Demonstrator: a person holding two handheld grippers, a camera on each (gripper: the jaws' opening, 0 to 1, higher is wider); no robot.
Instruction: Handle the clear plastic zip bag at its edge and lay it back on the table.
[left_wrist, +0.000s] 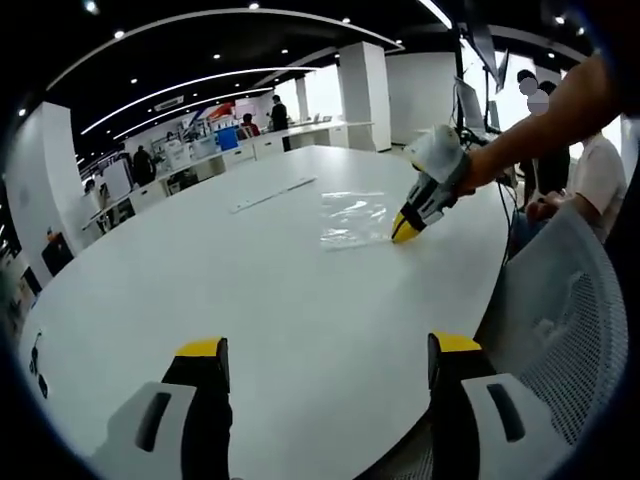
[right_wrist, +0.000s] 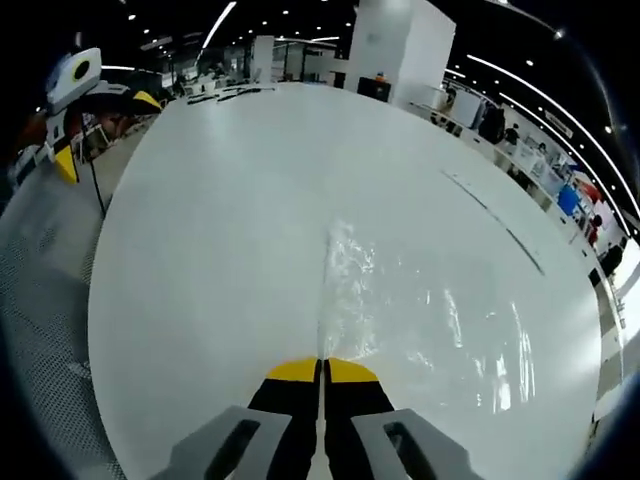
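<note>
The clear plastic zip bag (left_wrist: 350, 215) lies crinkled on the white table (left_wrist: 250, 290), towards its far right side. My right gripper (left_wrist: 408, 228), held by a person's arm, has its yellow tips closed at the bag's near right edge. In the right gripper view its jaws (right_wrist: 322, 372) are pressed together on the edge of the bag (right_wrist: 410, 300), which spreads away to the right over the table (right_wrist: 220, 230). My left gripper (left_wrist: 328, 352) hovers open over the table's near edge, well short of the bag, with nothing between its fingers. It also shows as the left gripper (right_wrist: 66, 120) at the far left.
A grey mesh chair (left_wrist: 565, 320) stands beside the table on the right. A long thin strip (left_wrist: 272, 195) lies on the table beyond the bag. Desks, monitors and people fill the room's background, and a white pillar (left_wrist: 365, 95) rises behind the table.
</note>
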